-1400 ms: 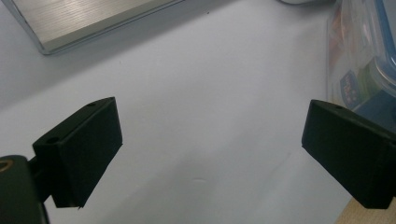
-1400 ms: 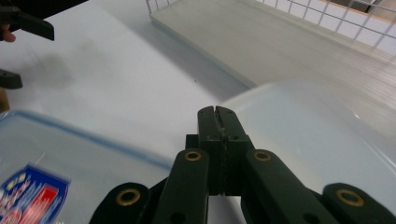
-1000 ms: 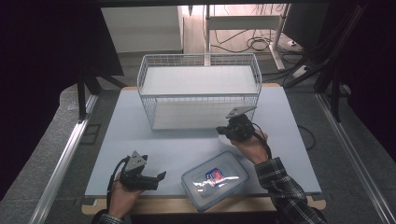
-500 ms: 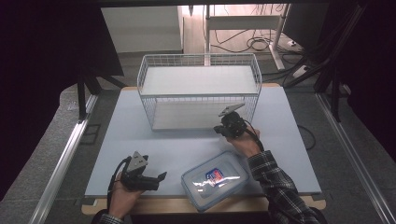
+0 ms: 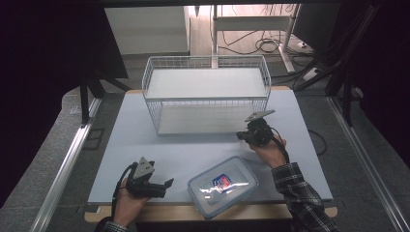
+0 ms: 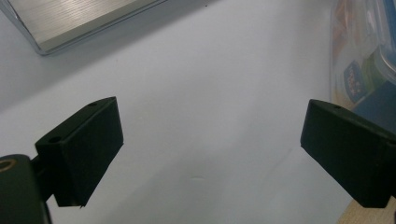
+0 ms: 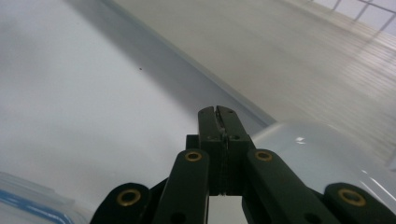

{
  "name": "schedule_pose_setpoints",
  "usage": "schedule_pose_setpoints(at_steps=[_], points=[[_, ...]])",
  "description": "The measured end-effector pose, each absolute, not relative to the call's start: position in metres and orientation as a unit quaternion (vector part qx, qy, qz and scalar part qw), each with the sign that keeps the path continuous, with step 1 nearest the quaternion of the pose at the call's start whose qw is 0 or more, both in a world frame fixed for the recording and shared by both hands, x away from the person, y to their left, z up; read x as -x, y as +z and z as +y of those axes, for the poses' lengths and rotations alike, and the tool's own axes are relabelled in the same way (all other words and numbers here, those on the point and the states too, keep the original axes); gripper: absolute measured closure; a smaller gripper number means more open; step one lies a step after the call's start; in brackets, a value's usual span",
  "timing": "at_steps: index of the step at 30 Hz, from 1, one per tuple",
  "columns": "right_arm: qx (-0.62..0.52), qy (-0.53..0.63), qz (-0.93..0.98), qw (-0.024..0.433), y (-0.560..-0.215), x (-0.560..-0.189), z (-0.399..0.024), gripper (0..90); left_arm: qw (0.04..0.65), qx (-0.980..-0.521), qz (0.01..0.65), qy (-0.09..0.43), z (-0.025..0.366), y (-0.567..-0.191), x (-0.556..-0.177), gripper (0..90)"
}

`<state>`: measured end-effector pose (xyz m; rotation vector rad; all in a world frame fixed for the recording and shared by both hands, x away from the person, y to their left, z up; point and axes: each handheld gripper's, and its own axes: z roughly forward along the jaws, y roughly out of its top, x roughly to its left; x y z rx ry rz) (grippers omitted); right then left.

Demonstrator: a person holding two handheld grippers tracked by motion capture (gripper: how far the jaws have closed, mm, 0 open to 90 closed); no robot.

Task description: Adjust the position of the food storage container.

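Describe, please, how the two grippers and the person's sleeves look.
Both are black handheld tools. The left gripper has two broad, blocky black jaws with small holes, a grey three-cornered plate on top and a black cable. The right gripper has slim black jaws, brass-coloured rivets on its links, a similar grey plate and a cable. The right sleeve is dark plaid.

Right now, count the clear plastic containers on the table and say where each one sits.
1 for certain: the lidded container with a red and blue label lies at the table's near edge, between the two hands. A pale rounded thing under the right gripper might be another; I cannot tell.
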<state>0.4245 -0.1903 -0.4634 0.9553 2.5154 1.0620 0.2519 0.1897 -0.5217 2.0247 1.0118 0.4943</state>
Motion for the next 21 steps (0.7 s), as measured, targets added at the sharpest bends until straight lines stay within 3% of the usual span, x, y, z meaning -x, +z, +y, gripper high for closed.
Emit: schedule_pose_setpoints(at_steps=[13, 21], points=[[-0.348, 0.351, 0.853, 0.165, -0.467, -0.465, -0.183, 88.6, 0.399, -0.802, 0.399, 0.194, 0.189, -0.522, -0.252, 5.4], [-0.345, 0.335, 0.862, 0.160, -0.470, -0.457, -0.191, 89.3, 0.395, -0.805, 0.398, 0.196, 0.189, -0.522, -0.252, 5.4]])
